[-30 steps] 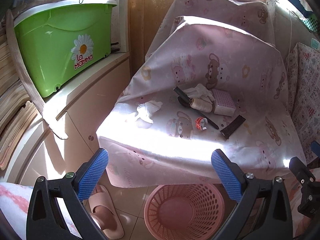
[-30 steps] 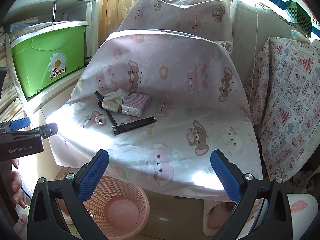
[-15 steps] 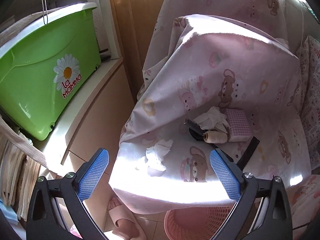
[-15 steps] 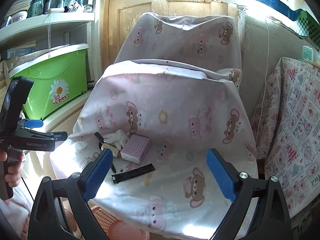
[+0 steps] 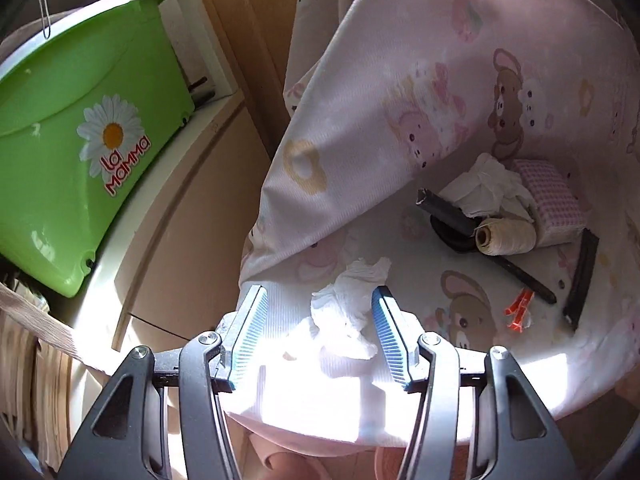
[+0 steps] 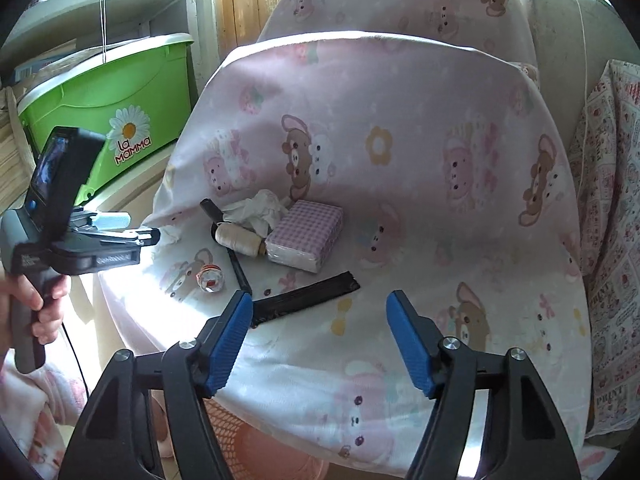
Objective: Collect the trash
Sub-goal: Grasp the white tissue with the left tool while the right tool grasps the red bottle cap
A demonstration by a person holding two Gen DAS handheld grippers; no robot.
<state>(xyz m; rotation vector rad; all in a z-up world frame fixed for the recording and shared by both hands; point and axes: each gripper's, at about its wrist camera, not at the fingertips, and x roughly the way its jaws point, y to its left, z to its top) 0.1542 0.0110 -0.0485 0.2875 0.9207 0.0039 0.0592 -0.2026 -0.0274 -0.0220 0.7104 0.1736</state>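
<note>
White crumpled tissue (image 5: 347,312) lay near the front edge of the pink printed seat cover (image 5: 400,128), between the blue pads of the left hand-held gripper (image 5: 320,334), whose jaws were closing but not yet pressing on it. Farther back sat a second tissue wad (image 6: 256,210), a thread spool (image 6: 238,239) and a checked tissue pack (image 6: 306,236). The right hand-held gripper (image 6: 320,338) hovered above the cover, jaws closing on nothing, beside a black strip (image 6: 306,294).
</note>
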